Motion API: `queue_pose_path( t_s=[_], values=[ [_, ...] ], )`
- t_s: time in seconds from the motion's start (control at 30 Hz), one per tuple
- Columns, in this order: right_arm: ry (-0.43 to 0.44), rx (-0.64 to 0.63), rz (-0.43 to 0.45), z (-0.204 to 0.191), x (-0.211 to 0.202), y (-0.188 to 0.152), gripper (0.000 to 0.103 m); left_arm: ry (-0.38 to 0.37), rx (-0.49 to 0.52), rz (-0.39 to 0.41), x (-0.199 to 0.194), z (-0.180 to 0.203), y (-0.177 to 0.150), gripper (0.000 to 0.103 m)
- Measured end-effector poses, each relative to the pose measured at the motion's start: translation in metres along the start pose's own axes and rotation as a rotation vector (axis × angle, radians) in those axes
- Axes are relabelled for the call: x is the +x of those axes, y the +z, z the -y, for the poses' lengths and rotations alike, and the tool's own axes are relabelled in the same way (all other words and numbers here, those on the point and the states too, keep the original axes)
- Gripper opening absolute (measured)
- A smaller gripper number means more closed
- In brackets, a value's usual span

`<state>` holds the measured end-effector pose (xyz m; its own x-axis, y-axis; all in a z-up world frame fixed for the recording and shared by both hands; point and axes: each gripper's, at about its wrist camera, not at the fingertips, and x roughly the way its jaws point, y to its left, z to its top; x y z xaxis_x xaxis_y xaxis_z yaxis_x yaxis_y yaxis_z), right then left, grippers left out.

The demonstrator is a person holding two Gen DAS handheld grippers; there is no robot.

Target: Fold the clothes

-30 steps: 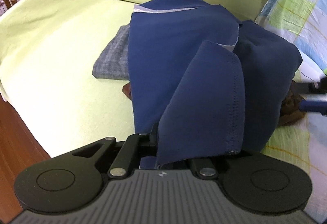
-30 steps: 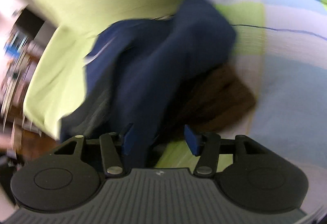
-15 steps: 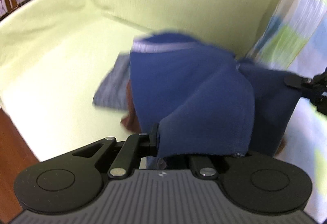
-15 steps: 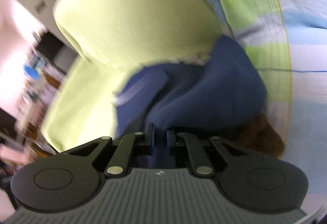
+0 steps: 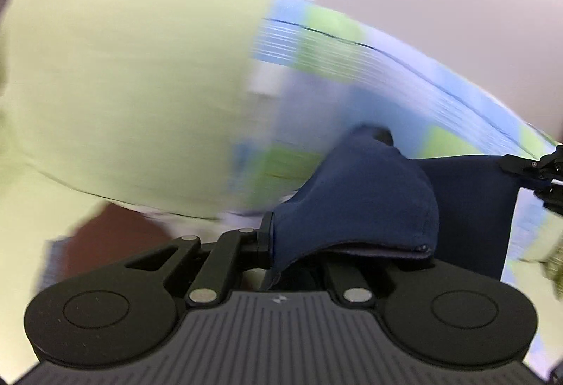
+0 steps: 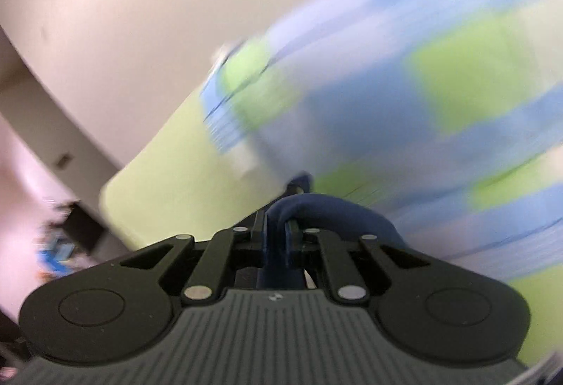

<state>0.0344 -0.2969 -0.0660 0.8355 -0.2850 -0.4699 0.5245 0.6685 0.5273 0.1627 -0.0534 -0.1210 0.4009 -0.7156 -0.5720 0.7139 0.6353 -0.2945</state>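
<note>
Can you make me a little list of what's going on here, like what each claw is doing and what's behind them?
left claw: shut on the blue cloth
right claw: shut on the same blue cloth; its jaws have just been closing, with the cloth between them
blue cloth: held by both claws, stretched between them
sofa: light green, behind the cloth
blanket: blue, green and white checks, draped on the sofa
brown thing: low on the left, too blurred to name
picture: smeared and blurry

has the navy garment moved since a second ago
Yes. The navy garment has risen off the green sofa; it lay on the seat, and now hangs before the backrest, clamped in both grippers.
</note>
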Motion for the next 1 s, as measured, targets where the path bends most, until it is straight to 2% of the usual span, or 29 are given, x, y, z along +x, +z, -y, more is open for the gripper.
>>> queue_pose_path(
  t_s=[0.07,0.1,0.13,0.17,0.2,0.23,0.33,0.4,0.47,0.5,0.57,0.63,0.73,0.8,0.83,0.87,0.93,1.0],
  values=[
    [-0.094,-0.041,-0.018,0.021,-0.019,0.009,0.014,-0.016,-0.038,-0.067,0.019,0.023,-0.026,0.003],
    [-0.176,-0.056,-0.063,0.043,-0.025,0.011,0.018,-0.006,-0.084,-0.128,0.035,0.032,-0.047,0.003],
    [-0.274,-0.068,-0.12,0.072,-0.032,0.01,0.032,0.009,-0.107,-0.174,0.045,0.035,-0.06,0.003],
    [-0.333,-0.066,-0.141,0.097,-0.033,0.001,0.05,0.053,-0.145,-0.27,0.066,0.04,-0.088,0.003],
    [-0.417,-0.071,-0.173,0.132,-0.035,-0.013,0.052,0.108,-0.159,-0.358,0.082,0.045,-0.116,0.003],
    [-0.469,-0.077,-0.2,0.153,-0.037,-0.023,0.051,0.153,-0.146,-0.409,0.09,0.051,-0.136,0.003],
    [-0.513,0.02,-0.29,0.227,-0.063,-0.061,0.052,0.283,-0.084,-0.497,0.098,0.066,-0.177,0.003],
    [-0.509,0.121,-0.366,0.266,-0.079,-0.089,0.053,0.34,-0.062,-0.527,0.099,0.071,-0.191,0.003],
    [-0.514,0.162,-0.422,0.288,-0.088,-0.107,0.053,0.362,-0.018,-0.535,0.099,0.076,-0.196,0.003],
    [-0.495,0.186,-0.444,0.298,-0.093,-0.119,0.053,0.369,0.023,-0.529,0.099,0.081,-0.196,0.003],
    [-0.425,0.21,-0.447,0.302,-0.096,-0.131,0.053,0.381,0.098,-0.518,0.099,0.088,-0.196,0.011],
    [-0.315,0.218,-0.439,0.292,-0.083,-0.133,0.053,0.394,0.13,-0.51,0.1,0.09,-0.195,0.012],
    [-0.198,0.197,-0.43,0.274,-0.05,-0.127,0.053,0.432,0.066,-0.501,0.095,0.079,-0.194,0.013],
    [-0.133,0.184,-0.419,0.25,-0.018,-0.119,0.052,0.458,0.004,-0.475,0.095,0.061,-0.189,0.026],
    [-0.121,0.177,-0.414,0.244,-0.008,-0.115,0.052,0.478,-0.009,-0.461,0.097,0.053,-0.188,0.042],
    [-0.115,0.169,-0.411,0.239,-0.002,-0.114,0.052,0.502,-0.01,-0.454,0.099,0.045,-0.187,0.049],
    [-0.103,0.129,-0.4,0.22,0.02,-0.11,0.052,0.534,-0.011,-0.453,0.105,0.032,-0.185,0.048],
    [-0.096,0.05,-0.399,0.199,0.051,-0.103,0.053,0.488,-0.045,-0.454,0.112,0.018,-0.184,0.048]
  ],
)
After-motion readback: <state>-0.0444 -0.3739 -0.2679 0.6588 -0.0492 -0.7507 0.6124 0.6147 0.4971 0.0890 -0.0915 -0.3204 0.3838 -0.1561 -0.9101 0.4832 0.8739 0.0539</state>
